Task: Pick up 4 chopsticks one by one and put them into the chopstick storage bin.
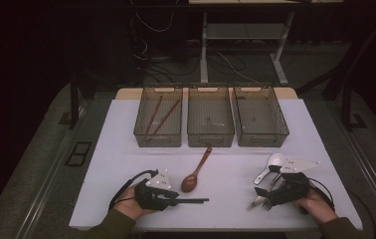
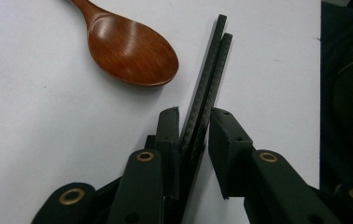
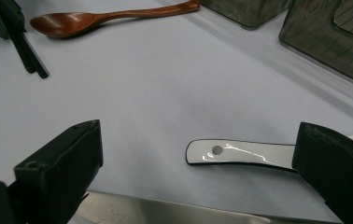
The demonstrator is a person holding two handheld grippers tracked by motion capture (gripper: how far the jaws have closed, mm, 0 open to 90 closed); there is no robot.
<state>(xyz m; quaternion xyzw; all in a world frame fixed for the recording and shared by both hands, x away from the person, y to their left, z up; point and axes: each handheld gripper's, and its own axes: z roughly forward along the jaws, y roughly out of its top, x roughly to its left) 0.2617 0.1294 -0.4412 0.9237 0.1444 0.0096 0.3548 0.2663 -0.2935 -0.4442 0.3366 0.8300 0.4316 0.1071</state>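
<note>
Between the left gripper's [image 2: 193, 135] fingers — black chopsticks [image 2: 207, 79], tips beyond.

Dim room, black at the high view's edges, only the pale tabletop [image 1: 126, 149] catching soft overhead light, faint shadows beneath the bins [image 1: 210, 122], glare streaks on the white handle [image 3: 240, 154] and wooden spoon [image 2: 130, 46], near claw parts blurred in both gripper views.

Three bins [image 1: 211, 119], three spoons [image 1: 196, 172], two chopstick pairs [image 1: 191, 201].
</note>
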